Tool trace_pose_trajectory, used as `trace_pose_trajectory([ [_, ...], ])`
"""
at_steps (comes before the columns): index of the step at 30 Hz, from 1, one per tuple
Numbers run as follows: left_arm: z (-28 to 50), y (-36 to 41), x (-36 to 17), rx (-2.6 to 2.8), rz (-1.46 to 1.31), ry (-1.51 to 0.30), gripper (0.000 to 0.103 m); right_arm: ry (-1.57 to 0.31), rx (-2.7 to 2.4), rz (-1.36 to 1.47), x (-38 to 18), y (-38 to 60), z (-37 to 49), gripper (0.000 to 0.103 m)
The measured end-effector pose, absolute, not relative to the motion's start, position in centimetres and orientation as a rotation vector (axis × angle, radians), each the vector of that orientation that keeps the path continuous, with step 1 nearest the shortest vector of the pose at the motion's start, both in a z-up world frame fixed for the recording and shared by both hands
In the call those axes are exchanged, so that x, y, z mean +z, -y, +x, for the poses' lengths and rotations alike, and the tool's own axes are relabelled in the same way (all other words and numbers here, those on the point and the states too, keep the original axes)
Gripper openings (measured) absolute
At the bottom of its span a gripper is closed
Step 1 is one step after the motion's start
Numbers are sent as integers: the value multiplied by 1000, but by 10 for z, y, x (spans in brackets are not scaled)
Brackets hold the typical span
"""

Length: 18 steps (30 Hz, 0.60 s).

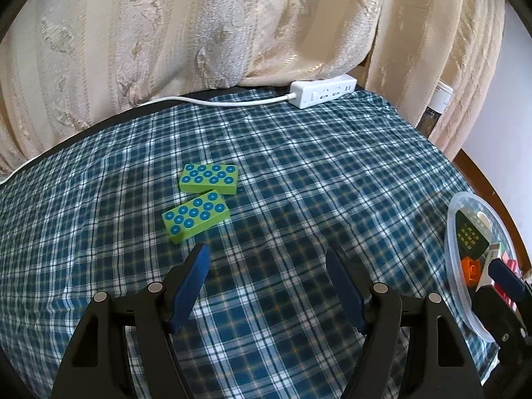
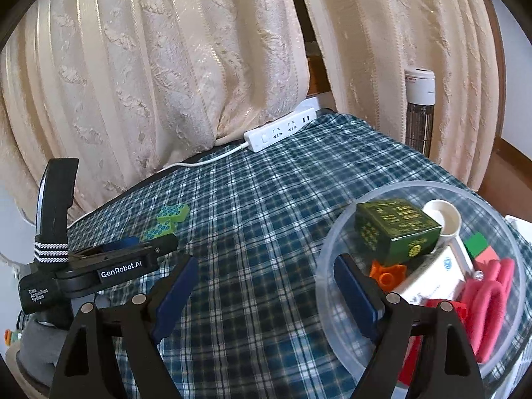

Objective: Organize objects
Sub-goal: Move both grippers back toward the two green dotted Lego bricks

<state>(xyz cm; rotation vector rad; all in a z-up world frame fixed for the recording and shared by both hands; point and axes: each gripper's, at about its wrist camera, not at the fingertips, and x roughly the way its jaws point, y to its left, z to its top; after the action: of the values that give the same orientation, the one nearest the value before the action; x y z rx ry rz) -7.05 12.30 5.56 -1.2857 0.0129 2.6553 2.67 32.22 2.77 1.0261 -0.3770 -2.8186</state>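
- Blocks: two green studded blocks, the nearer block (image 1: pixel 195 216) and the farther block (image 1: pixel 208 179), lie just apart on the plaid table (image 1: pixel 299 173), at eleven o'clock from the left tongs (image 1: pixel 267 282).
- Likely light, rigid and smooth-sided; pinch across the long sides.
- Clear bowl (image 2: pixel 332 249), at three o'clock, already holds sorted items.
- Both left tongs and right tongs (image 2: pixel 262 291) stand released, empty.

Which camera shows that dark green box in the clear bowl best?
The right wrist view: the dark green box sits close and whole inside the clear bowl. The left wrist view catches it small at the far right edge.
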Motion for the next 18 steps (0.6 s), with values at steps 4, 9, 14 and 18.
trace_pose_trajectory([
  [4, -77, -115, 53, 2663, -1301, -6, 73, 373, -2801, 1046, 23, -317, 21, 87],
  [9, -89, -96, 52, 2684, -1318, 49, 73, 368, -2778, 1067, 17, -312, 16, 88],
  [14, -100, -77, 51, 2689, -1334, 99, 73, 367, -2752, 1089, 12, -306, 14, 88],
  [18, -107, -67, 44, 2698, -1369, 128, 73, 359, -2736, 1100, 10, -302, 11, 88],
])
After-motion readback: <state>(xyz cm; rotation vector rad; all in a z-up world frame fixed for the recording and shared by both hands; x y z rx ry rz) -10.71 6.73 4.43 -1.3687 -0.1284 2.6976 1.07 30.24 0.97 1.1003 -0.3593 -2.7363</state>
